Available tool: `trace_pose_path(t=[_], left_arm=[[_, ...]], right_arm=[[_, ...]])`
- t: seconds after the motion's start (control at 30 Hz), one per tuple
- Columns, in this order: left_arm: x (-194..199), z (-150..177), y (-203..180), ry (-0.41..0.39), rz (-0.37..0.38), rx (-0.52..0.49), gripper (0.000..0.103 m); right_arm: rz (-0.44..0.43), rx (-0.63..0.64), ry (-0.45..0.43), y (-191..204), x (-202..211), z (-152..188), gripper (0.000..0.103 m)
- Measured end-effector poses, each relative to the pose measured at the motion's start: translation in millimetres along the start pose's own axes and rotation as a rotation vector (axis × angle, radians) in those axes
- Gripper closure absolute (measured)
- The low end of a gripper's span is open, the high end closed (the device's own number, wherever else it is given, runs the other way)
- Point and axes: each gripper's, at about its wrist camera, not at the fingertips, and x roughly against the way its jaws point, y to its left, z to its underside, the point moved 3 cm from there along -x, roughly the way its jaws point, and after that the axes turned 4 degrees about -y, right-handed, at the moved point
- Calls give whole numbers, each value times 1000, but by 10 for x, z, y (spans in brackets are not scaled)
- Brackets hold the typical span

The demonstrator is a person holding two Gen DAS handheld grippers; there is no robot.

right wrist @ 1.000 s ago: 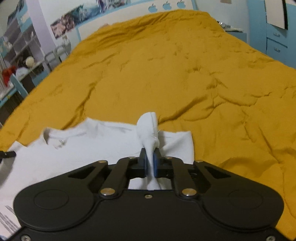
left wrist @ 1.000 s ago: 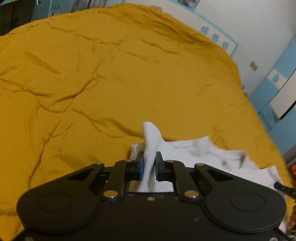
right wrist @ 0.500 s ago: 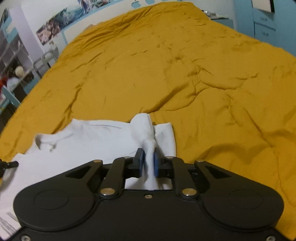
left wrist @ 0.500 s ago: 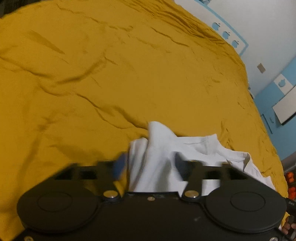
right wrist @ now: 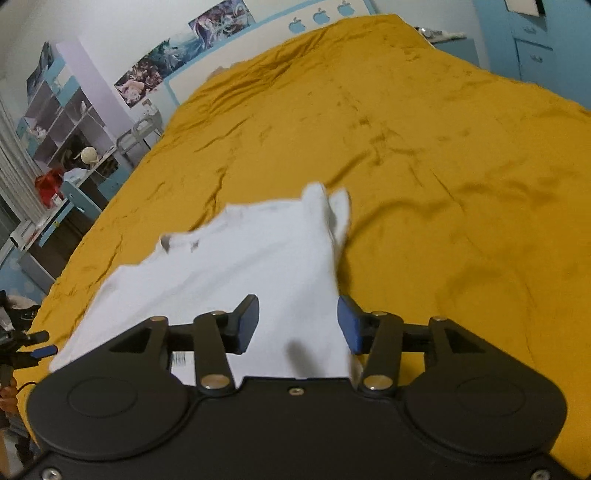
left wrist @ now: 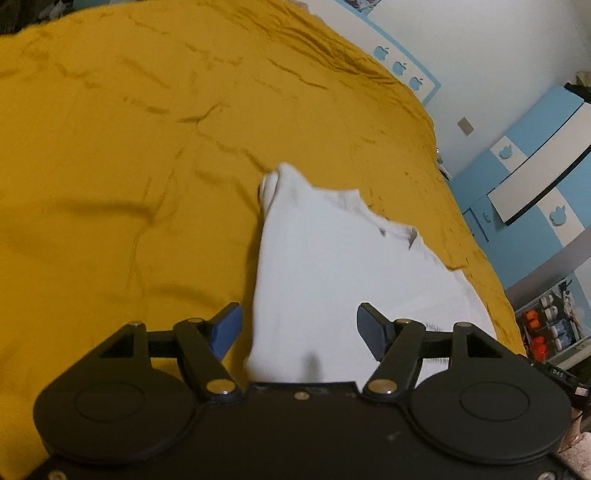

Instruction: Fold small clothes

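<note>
White shirt (left wrist: 332, 266) flat on mustard bedspread (left wrist: 110, 166) | left tongs (left wrist: 297, 328) apart | right tongs (right wrist: 297, 323) apart, gripping nothing

Shirt (left wrist: 332, 258) plain white with a small grey mark at the neck, bedspread (left wrist: 129, 147) solid mustard yellow, left gripper (left wrist: 299, 325) and right gripper (right wrist: 297, 321) black with blue pads (left wrist: 225, 328), wall white with a light-blue band of apple shapes (right wrist: 321, 16), cabinets (left wrist: 535, 158) light blue and white.

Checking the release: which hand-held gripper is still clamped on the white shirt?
Neither: the left hand-held gripper and right hand-held gripper both stand open over the white shirt.
</note>
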Motion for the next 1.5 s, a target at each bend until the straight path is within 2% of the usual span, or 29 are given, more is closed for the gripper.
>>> trace_pose_path(t=[0.1, 0.13, 0.17, 0.2, 0.27, 0.37, 0.4, 0.43, 0.47, 0.63, 0.7, 0.77, 0.87, 0.93, 1.0, 1.07, 1.17, 1.2, 1.27, 1.3, 1.33, 1.43, 1.5], left_arm=[[-27, 107, 41, 19, 12, 14, 35], [-47, 132, 39, 25, 15, 15, 39], [-66, 152, 33, 28, 19, 16, 44], [-104, 137, 36, 33, 21, 16, 55], [-153, 163, 39, 45, 12, 16, 59], [-206, 178, 66, 51, 2, 24, 73], [-210, 162, 122, 54, -2, 34, 79], [-222, 171, 137, 60, -4, 47, 86], [-210, 181, 151, 62, -6, 63, 88], [-88, 28, 6, 72, 29, 35, 94], [8, -42, -75, 89, 45, 15, 95], [46, -59, -129, 109, 44, -9, 95], [-116, 20, -12, 177, -24, -35, 94], [-315, 129, 185, 223, -35, 35, 93], [-398, 173, 305, 218, -18, 85, 90], [-385, 152, 329, 209, -4, 105, 89], [-286, 90, 264, 195, 6, 72, 87], [-229, 56, 224, 184, -1, 69, 85], [-106, 16, 139, 153, -13, 55, 70], [-33, 5, 88, 131, -22, 45, 56], [41, 30, 45, 104, -33, 35, 50], [237, 134, -111, 34, -48, -36, 48], [267, 206, -245, 18, -38, -72, 47]], right_arm=[[4, -29, 8, -67, 41, 95, 55], [14, -27, 8, -70, 54, 133, 55], [19, -26, 6, -68, 55, 152, 55], [19, -26, 7, -55, 61, 167, 55], [27, -25, 4, -36, 53, 189, 55], [25, -16, 13, 9, 5, 223, 55], [33, -9, 16, 20, -15, 236, 67], [41, -1, 20, 32, -17, 249, 88], [51, 12, 25, 47, -32, 255, 97], [76, 9, -25, 80, 167, 179, 99], [67, 10, -68, 75, 360, 92, 100], [32, 0, -63, 41, 490, 50, 100], [60, 33, -15, -6, 401, 156, 100], [90, 27, 28, -82, 253, 278, 100], [100, -33, 58, -247, 127, 405, 100], [92, -71, 52, -324, 104, 454, 101], [83, -52, 58, -291, 134, 429, 99], [89, -55, 48, -271, 174, 404, 91], [75, -91, 37, -229, 268, 362, 78], [57, -112, 18, -190, 340, 353, 71], [49, -126, -3, -163, 396, 366, 66], [36, -71, -81, 69, 589, 391, 59], [31, 32, -75, 277, 594, 445, 58]])
